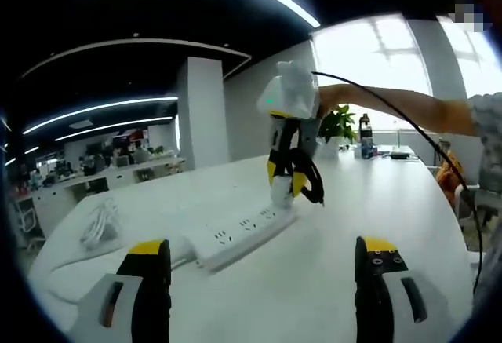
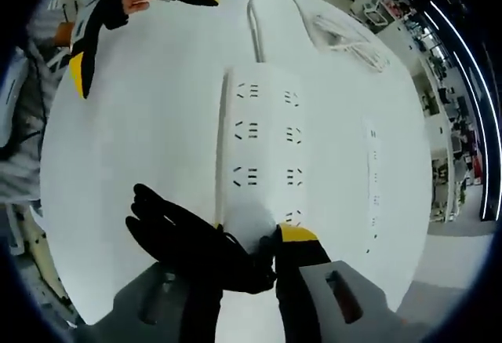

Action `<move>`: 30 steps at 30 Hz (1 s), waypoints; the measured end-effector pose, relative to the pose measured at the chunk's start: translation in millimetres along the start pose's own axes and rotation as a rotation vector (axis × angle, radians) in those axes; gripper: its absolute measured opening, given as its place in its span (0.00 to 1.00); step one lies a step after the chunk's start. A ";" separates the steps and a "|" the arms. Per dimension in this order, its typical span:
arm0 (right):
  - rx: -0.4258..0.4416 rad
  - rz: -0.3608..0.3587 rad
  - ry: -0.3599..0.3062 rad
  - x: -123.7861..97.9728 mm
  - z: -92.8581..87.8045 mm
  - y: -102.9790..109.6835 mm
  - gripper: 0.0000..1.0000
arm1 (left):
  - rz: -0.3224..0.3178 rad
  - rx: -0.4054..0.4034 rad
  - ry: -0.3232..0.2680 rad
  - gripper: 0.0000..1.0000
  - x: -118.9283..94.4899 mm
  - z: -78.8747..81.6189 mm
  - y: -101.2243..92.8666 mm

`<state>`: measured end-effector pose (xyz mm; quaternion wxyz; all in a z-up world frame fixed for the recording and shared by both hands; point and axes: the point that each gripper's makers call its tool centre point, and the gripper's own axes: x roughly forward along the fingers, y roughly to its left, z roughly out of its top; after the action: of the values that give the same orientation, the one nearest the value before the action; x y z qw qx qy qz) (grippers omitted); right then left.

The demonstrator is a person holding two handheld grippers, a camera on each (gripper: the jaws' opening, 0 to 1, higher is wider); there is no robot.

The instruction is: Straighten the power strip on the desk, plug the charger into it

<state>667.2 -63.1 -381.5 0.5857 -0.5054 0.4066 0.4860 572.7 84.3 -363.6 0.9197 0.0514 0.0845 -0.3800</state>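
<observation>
The right gripper (image 2: 251,260) pinches the power strip (image 2: 263,155) at its end; turn it slowly, flat on the counter (image 2: 141,107). The left gripper (image 1: 263,268) is spread.

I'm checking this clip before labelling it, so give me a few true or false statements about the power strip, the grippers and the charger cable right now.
1. The power strip lies flat on the white desk. True.
2. The right gripper is at one end of the strip. True.
3. The left gripper is shut on the strip. False: its jaws are wide apart, short of the strip.
4. A charger is already plugged into the strip. False: the sockets in view are empty.
5. A coiled white cable lies on the desk beyond the strip. True.
6. The strip is black. False: it is white.
</observation>
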 end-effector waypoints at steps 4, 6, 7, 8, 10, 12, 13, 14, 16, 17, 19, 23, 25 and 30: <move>0.010 0.063 0.010 1.1 -0.9 -4.9 0.23 | 0.001 0.006 0.007 0.99 1.0 -1.9 0.9; 0.019 0.083 0.018 2.1 -0.7 -4.2 0.23 | 0.001 0.007 -0.006 0.99 0.6 0.3 0.8; 0.020 0.085 0.020 2.2 -0.7 -4.1 0.22 | 0.001 0.007 -0.009 0.99 0.6 0.7 0.9; 0.024 0.093 0.028 3.1 -0.5 -3.5 0.22 | 0.004 0.008 -0.014 0.99 0.3 1.7 1.4; 0.029 0.095 0.032 3.5 -0.4 -3.4 0.22 | 0.006 0.009 -0.015 0.99 0.2 1.8 2.2; 0.059 0.100 0.009 4.5 -1.1 4.6 0.22 | 0.012 0.006 -0.014 0.99 -0.3 0.9 4.5; 0.057 0.097 0.005 5.6 -1.5 6.5 0.22 | 0.014 0.005 -0.015 0.99 -0.4 0.8 5.7; 0.037 0.090 0.005 10.6 -3.1 8.8 0.22 | 0.018 0.002 -0.018 0.99 -0.5 0.8 6.9; 0.025 0.060 0.021 9.5 -0.3 15.3 0.22 | 0.022 -0.007 -0.022 0.98 0.1 0.8 8.5; -0.003 0.031 0.037 9.6 -0.9 16.9 0.22 | 0.020 -0.007 -0.021 0.98 0.8 0.3 8.2; -0.009 -0.037 0.083 10.5 -1.9 18.4 0.22 | 0.019 -0.007 -0.015 0.99 1.9 -1.5 7.1; -0.049 -0.142 0.162 11.8 -4.5 17.7 0.23 | 0.018 0.013 -0.010 0.99 3.7 -4.7 5.8; -0.038 -0.140 0.158 13.0 -4.6 18.3 0.23 | 0.020 0.014 -0.007 0.99 4.1 -5.7 6.1; -0.033 -0.142 0.106 12.9 -5.2 14.6 0.25 | 0.029 0.013 -0.001 0.99 5.1 -9.4 9.3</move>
<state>655.5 -66.0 -397.7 0.5880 -0.5675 0.3923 0.4223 581.8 88.9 -373.5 0.9248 0.0583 0.0810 -0.3672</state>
